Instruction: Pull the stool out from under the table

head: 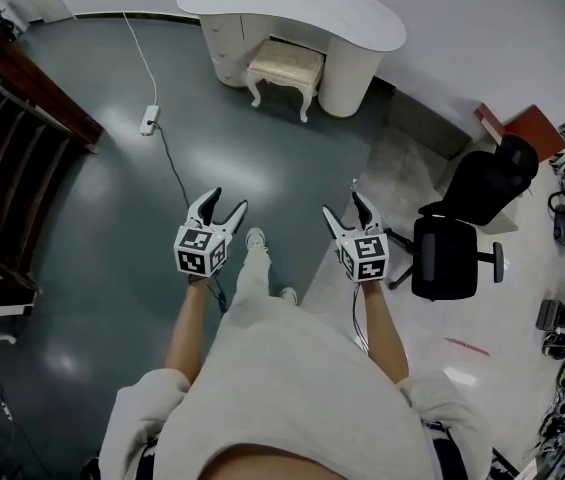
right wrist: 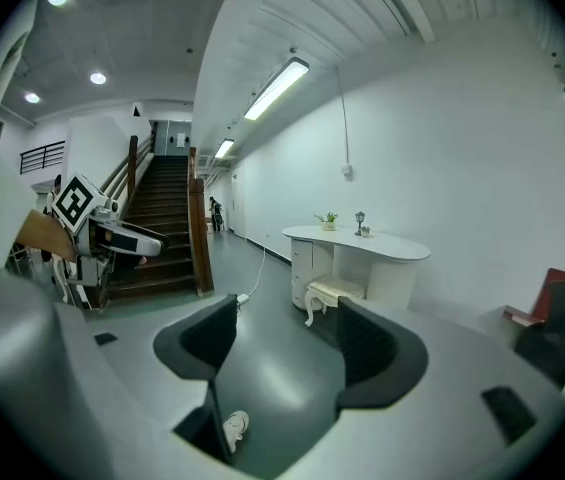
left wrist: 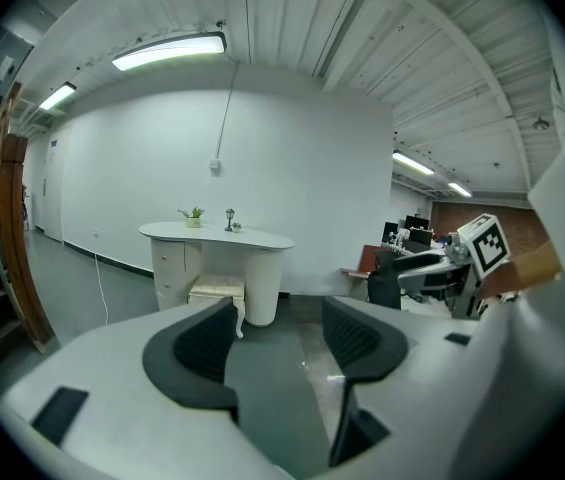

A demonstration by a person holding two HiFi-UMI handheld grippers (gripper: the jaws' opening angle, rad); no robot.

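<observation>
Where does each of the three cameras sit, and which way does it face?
Head view: on the person's head, looking steeply down at the floor; shows forearms, left gripper, right gripper, legs.
Left gripper view: on the left gripper, facing the table and stool through open jaws.
Right gripper view: on the right gripper, facing them past open jaws; staircase at left.
Shared: table and stool.

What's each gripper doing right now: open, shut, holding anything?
Left gripper: open, nothing between its jaws.
Right gripper: open, nothing between its jaws.
</observation>
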